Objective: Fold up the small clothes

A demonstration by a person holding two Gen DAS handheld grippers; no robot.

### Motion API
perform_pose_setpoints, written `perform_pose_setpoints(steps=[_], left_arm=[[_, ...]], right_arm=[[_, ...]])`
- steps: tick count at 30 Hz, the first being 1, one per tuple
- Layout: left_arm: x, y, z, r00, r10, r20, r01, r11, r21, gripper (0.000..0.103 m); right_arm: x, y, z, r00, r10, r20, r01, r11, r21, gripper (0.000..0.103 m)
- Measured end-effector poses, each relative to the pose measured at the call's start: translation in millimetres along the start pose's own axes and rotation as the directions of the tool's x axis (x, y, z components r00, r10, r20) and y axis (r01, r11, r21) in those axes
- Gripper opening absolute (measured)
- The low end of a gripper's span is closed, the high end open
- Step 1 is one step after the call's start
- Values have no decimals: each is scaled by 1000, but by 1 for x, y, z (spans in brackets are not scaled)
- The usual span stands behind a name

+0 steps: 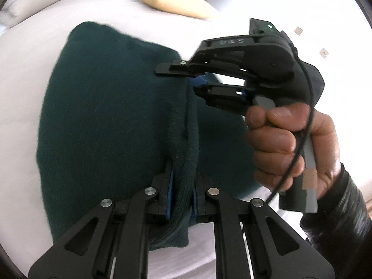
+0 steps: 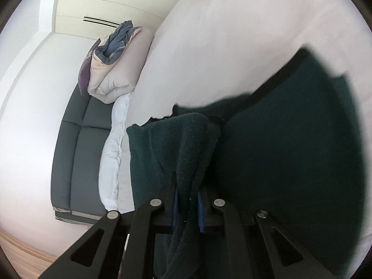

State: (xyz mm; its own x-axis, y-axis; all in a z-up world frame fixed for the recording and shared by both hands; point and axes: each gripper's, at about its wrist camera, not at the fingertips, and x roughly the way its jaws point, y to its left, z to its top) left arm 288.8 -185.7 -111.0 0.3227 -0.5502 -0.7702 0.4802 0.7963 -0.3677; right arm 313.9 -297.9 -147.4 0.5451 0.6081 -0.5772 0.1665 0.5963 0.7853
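Observation:
A dark green knitted garment (image 1: 104, 121) lies spread on a white bed (image 1: 28, 74). My left gripper (image 1: 182, 186) is shut on a bunched edge of the garment near the camera. My right gripper (image 1: 188, 75) shows in the left wrist view, held by a hand, its fingers closed on the same raised edge farther along. In the right wrist view my right gripper (image 2: 187, 200) is shut on a fold of the garment (image 2: 290, 151), which drapes over and past its fingers.
A yellow pillow (image 1: 172, 2) lies at the far end of the bed. In the right wrist view a grey headboard (image 2: 79, 153), a pile of bedding and clothes (image 2: 114, 58) and a cream wardrobe (image 2: 111, 2) stand beyond the bed (image 2: 220, 46).

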Motion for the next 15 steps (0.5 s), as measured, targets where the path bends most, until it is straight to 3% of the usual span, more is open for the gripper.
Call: perform_pose_setpoints(steps=[8,15], left_arm=[[29,-35,16,997,-73,-24,74,997,33,11],[38,-39,24,994,-104,-32,105,994,14,11]], right_arm=[[-49,-33,22,996,-89,5,89,996,5,14],[-58,-45,39,991,-134,8,134,991,-8,14]])
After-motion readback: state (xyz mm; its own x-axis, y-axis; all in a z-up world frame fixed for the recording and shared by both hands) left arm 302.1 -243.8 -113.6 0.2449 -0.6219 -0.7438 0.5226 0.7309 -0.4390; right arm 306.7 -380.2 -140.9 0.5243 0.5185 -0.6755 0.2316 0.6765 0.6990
